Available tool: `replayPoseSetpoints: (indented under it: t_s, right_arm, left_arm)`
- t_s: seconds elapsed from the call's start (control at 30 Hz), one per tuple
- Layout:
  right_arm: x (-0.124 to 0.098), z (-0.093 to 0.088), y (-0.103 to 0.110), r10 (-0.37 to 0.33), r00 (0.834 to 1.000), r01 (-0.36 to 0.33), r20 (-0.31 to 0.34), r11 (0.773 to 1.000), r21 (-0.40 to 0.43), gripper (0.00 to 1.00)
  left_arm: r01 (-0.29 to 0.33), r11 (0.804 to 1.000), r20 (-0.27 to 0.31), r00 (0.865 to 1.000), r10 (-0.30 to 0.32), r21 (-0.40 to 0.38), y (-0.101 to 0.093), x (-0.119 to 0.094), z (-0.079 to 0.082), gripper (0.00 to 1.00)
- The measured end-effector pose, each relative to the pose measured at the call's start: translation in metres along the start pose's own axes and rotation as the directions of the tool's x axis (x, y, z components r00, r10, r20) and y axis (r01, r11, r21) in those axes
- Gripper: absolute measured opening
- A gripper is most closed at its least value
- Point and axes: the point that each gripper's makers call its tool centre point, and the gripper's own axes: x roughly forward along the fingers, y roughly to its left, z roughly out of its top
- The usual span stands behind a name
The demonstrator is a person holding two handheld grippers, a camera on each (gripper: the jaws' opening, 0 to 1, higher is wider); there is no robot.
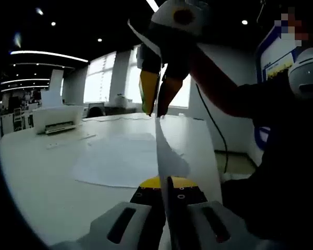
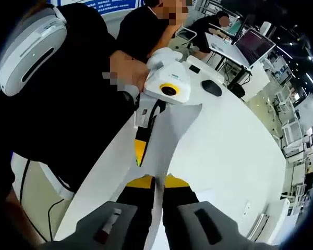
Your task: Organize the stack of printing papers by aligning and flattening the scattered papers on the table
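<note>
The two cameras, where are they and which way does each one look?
Left gripper view: rides on the left gripper, looking across the table toward the windows and printer; the person's dark sleeve shows at right.
Right gripper view: rides on the right gripper, looking back at the person's dark torso and hand.
Both share: the paper held edge-on between the two grippers, each seeing the other gripper.

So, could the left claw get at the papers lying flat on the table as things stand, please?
Probably not yet: the left claw is shut on an upright sheet shared with the right claw; the flat papers lie beyond.
</note>
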Motion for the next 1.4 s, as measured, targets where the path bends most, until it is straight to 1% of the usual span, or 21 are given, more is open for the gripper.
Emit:
replayPoseSetpoints:
  t_s: [0.2,0.53,0.73,0.9,1.03,1.07,1.23,1.4]
  right_arm:
    - [-0.007,-0.005,-0.003,-0.027,1.0,0.027,0.006,1.0,0.011,0.07]
    - [-0.016,-0.015,-0.004,-0.056,0.998,0.055,0.018,0.998,0.037,0.08]
    - [-0.023,-0.019,-0.005,-0.081,0.996,0.079,0.032,0.996,0.049,0.09]
    - [-0.03,-0.023,-0.006,-0.107,0.993,0.104,0.046,0.992,0.064,0.09]
    - [-0.038,-0.028,-0.006,-0.143,0.988,0.138,0.062,0.987,0.086,0.09]
    - [-0.039,-0.029,-0.006,-0.15,0.987,0.144,0.065,0.985,0.092,0.09]
    - [-0.048,-0.033,-0.003,-0.185,0.979,0.175,0.084,0.978,0.113,0.09]
    - [-0.056,-0.037,-0.002,-0.229,0.968,0.215,0.102,0.967,0.133,0.09]
  left_arm:
    - [-0.003,1.0,-0.001,1.0,0.003,-0.009,0.001,-0.001,-0.002,0.05]
    - [-0.007,1.0,-0.005,1.0,0.006,-0.022,0.003,-0.003,-0.006,0.05]
    - [-0.014,0.999,-0.009,1.0,0.014,-0.046,0.007,-0.006,-0.011,0.05]
    - [-0.024,0.997,-0.008,1.0,0.023,-0.076,0.012,-0.01,-0.013,0.05]
    - [-0.031,0.991,-0.02,0.999,0.028,-0.133,0.015,-0.012,-0.016,0.05]
    - [-0.033,0.986,-0.023,0.999,0.03,-0.165,0.016,-0.013,-0.017,0.05]
    - [-0.037,0.983,-0.023,0.999,0.034,-0.179,0.019,-0.016,-0.017,0.05]
    - [-0.051,0.982,-0.036,0.998,0.045,-0.183,0.023,-0.018,-0.02,0.05]
